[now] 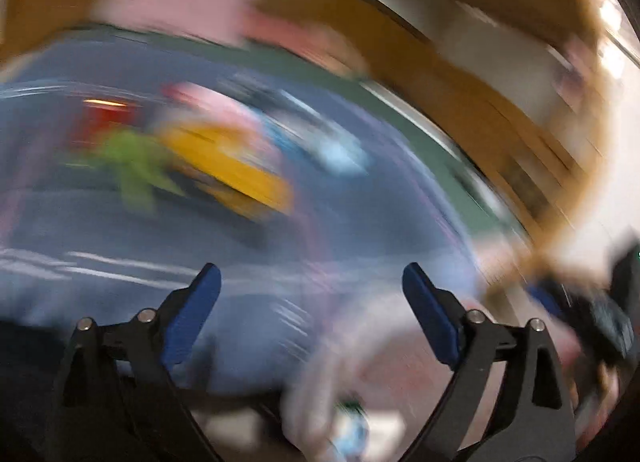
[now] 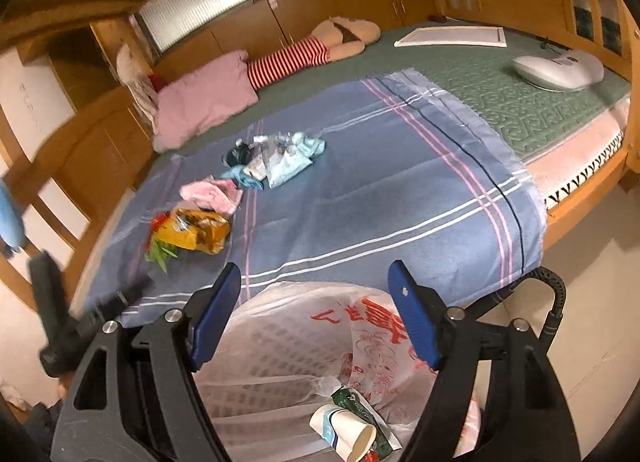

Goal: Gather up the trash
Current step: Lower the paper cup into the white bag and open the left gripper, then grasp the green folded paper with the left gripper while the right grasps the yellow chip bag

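My left claw (image 1: 312,286), spread empty, sits nearer the yellow wrapper (image 2: 196,232) ahead; my right claw (image 2: 314,282) gapes over the bag (image 2: 288,346).

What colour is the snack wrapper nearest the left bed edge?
Orange-yellow crinkled snack wrapper, clearest in the right wrist view.

A home bedroom: wooden-framed bed (image 2: 592,197), pink pillow (image 2: 200,109), wooden wall cabinets (image 2: 340,1).

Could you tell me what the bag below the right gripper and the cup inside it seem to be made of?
Bag: thin plastic film, probably; translucent white, crinkled, red print. Cup: likely paper; matte white wall, rolled rim, plain beige inside.
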`<state>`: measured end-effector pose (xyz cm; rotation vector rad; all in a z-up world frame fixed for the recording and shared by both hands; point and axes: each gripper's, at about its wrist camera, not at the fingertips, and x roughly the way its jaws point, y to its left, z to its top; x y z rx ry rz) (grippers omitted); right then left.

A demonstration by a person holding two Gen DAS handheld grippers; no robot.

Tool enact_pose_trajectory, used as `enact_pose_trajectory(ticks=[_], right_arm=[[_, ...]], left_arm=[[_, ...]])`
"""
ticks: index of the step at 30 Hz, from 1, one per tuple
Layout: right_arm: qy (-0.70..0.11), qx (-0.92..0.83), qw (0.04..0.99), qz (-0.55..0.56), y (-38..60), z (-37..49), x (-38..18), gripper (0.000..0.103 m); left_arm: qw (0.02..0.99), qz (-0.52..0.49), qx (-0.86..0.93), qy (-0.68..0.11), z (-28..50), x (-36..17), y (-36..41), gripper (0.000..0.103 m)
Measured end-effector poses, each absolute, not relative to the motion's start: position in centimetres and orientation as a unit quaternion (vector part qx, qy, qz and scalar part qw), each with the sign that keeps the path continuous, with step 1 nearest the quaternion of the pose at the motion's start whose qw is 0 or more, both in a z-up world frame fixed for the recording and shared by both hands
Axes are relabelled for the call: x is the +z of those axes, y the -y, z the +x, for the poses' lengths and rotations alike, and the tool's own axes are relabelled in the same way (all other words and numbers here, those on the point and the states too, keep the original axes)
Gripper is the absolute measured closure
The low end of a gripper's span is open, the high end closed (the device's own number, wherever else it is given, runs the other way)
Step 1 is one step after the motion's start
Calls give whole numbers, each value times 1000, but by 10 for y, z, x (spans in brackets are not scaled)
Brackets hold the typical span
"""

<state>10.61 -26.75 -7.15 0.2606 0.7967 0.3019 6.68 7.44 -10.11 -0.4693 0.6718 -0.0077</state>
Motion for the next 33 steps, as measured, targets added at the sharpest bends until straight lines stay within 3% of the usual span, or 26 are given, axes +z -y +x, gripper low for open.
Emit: enact_pose_trajectory(ticks=[3, 7, 12, 19, 23, 27, 31, 33], right_arm=[[-392, 167, 897, 116, 241, 123, -73, 28], [-397, 176, 895, 105, 205, 156, -74, 28], [-406, 176, 889, 122, 180, 181, -71, 28], [-426, 199, 881, 56, 114, 204, -84, 28], [-446, 229, 865, 6, 56, 225, -96, 28], [-463, 223, 856, -47, 14, 241, -115, 27], [-485, 232, 841, -70, -8, 249, -138, 28], [-476, 235, 845, -71, -8, 244, -141, 60]], left_arm=[[905, -284, 66, -310, 71, -105, -103, 3], [860, -330, 94, -378, 95, -130, -120, 3], [894, -258, 104, -352, 105, -106, -120, 3], [916, -147, 239, -287, 117, -55, -170, 3], [870, -325, 219, -300, 111, -77, -223, 3], [778, -481, 176, -365, 125, -126, -256, 3], [775, -483, 179, -366, 128, -134, -255, 3], [794, -451, 179, -365, 131, -131, -245, 3]])
